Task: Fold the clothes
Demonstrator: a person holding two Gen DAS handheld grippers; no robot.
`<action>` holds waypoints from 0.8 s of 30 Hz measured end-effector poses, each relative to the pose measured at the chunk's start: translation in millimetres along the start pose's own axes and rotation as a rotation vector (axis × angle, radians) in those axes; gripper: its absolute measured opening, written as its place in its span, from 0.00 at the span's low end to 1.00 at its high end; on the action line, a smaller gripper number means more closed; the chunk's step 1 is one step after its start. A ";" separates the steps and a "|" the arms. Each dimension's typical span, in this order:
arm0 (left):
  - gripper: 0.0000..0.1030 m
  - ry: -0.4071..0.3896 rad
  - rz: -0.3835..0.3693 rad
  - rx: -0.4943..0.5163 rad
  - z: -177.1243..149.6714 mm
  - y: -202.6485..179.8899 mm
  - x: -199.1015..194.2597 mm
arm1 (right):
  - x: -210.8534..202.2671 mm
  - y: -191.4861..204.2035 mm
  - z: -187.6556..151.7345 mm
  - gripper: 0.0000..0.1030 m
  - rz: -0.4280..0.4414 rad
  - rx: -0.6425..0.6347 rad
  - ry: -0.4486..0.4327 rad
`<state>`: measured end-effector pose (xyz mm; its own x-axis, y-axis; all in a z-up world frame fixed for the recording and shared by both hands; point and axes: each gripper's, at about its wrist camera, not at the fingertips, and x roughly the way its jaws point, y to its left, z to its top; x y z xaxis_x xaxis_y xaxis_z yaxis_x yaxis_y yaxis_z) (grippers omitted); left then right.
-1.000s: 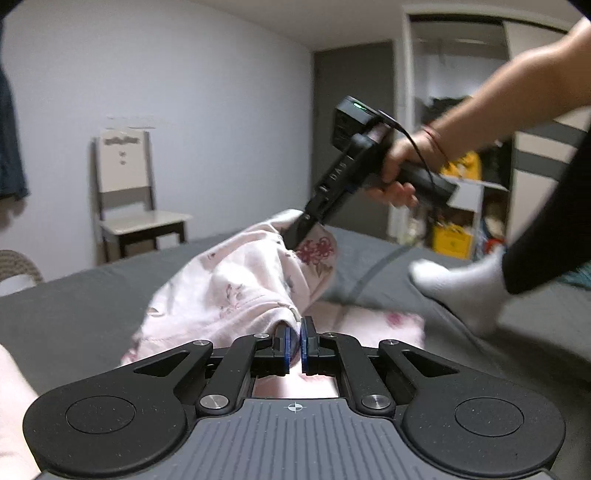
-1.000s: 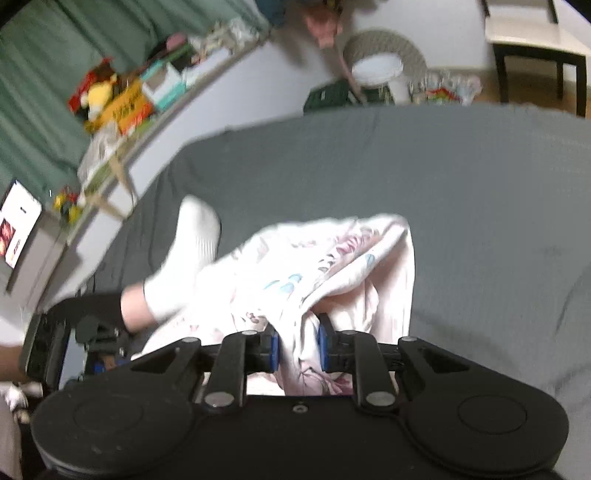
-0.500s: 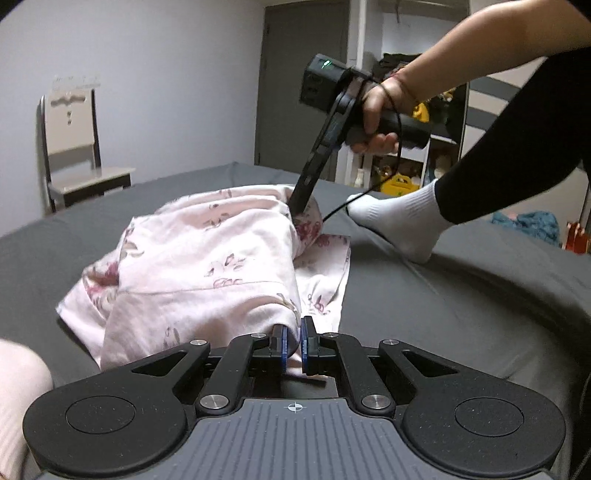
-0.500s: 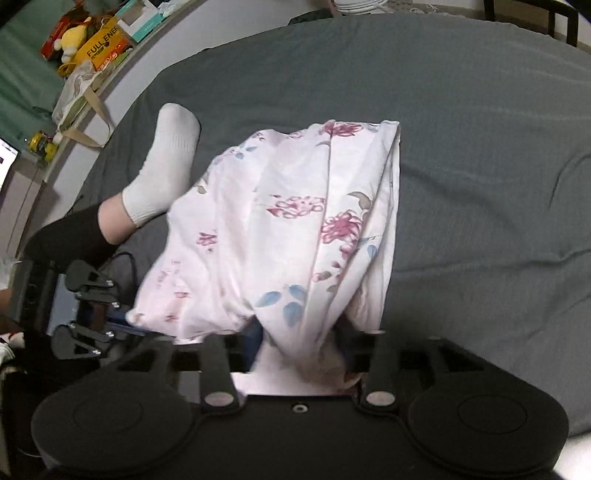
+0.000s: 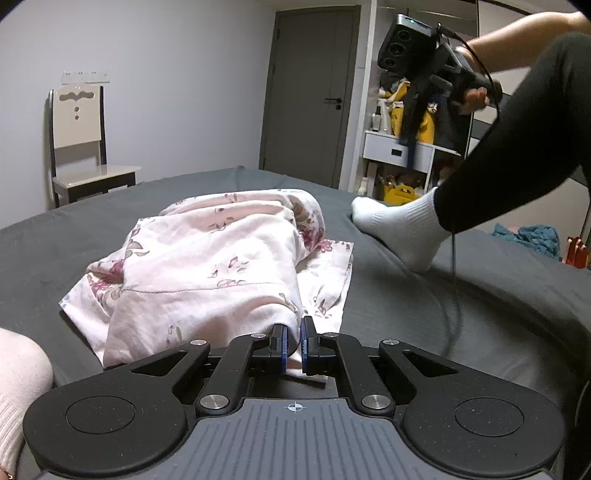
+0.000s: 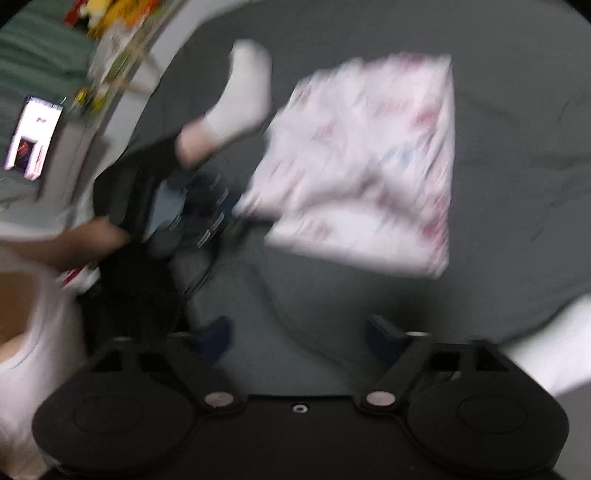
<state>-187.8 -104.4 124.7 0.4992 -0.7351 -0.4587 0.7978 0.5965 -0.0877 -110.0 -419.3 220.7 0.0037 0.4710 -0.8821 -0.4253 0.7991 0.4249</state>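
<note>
The floral garment (image 5: 221, 266) lay partly folded, still lumpy, at twelve o'clock on our grey bed (image 5: 424, 295), our left gripper (image 5: 292, 345) pinching its near edge, our right gripper (image 6: 299, 341) wide open, empty.

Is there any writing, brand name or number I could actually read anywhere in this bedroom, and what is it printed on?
No text is readable in either view.
Yellow packages on the shelf: any print is too small.
Lit screen in the right wrist view: blurred.
Yellow boxes on the ledge: blurred by motion.
Floral garment: flower pattern only, no words.
</note>
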 end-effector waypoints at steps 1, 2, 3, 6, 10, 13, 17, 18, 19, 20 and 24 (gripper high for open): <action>0.04 0.002 0.007 0.006 0.4 -1.2 0.5 | 6.1 -3.1 3.6 0.99 -0.089 0.009 -0.063; 0.04 0.002 0.015 0.010 0.9 -2.5 0.7 | 14.8 -8.9 8.5 0.97 -0.166 0.028 -0.107; 0.04 0.000 0.026 0.011 1.4 -4.0 0.4 | 22.3 -14.5 12.9 0.89 -0.222 0.044 -0.147; 0.04 -0.004 0.069 0.016 2.8 -10.1 -0.2 | 30.7 -36.8 19.3 0.85 -0.137 0.136 -0.276; 0.05 -0.005 0.123 -0.018 3.7 -17.9 -0.1 | 50.8 -58.2 28.6 0.60 0.003 0.206 -0.276; 0.04 -0.010 0.150 -0.050 4.6 -20.7 0.2 | 68.0 -53.5 30.7 0.27 -0.053 0.068 -0.229; 0.04 -0.024 0.137 -0.050 9.2 -18.7 -5.5 | 55.9 -52.5 16.2 0.14 -0.112 0.039 -0.271; 0.04 -0.032 0.126 -0.052 11.4 -17.7 -9.0 | 49.6 -49.9 13.5 0.14 -0.138 0.016 -0.284; 0.04 -0.039 0.115 -0.051 13.5 -17.2 -13.1 | 45.2 -44.0 11.0 0.14 -0.170 -0.038 -0.274; 0.04 -0.039 0.100 -0.042 15.6 -18.1 -16.9 | 43.1 -36.2 8.8 0.14 -0.206 -0.100 -0.247; 0.02 0.031 0.060 0.020 8.1 -27.7 -16.4 | 61.6 -17.4 0.7 0.14 -0.314 -0.236 -0.096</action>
<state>-215.4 -111.4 141.8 0.5364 -0.6876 -0.4894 0.7733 0.6327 -0.0414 -101.8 -403.9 159.2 0.2460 0.2595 -0.9339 -0.5862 0.8071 0.0698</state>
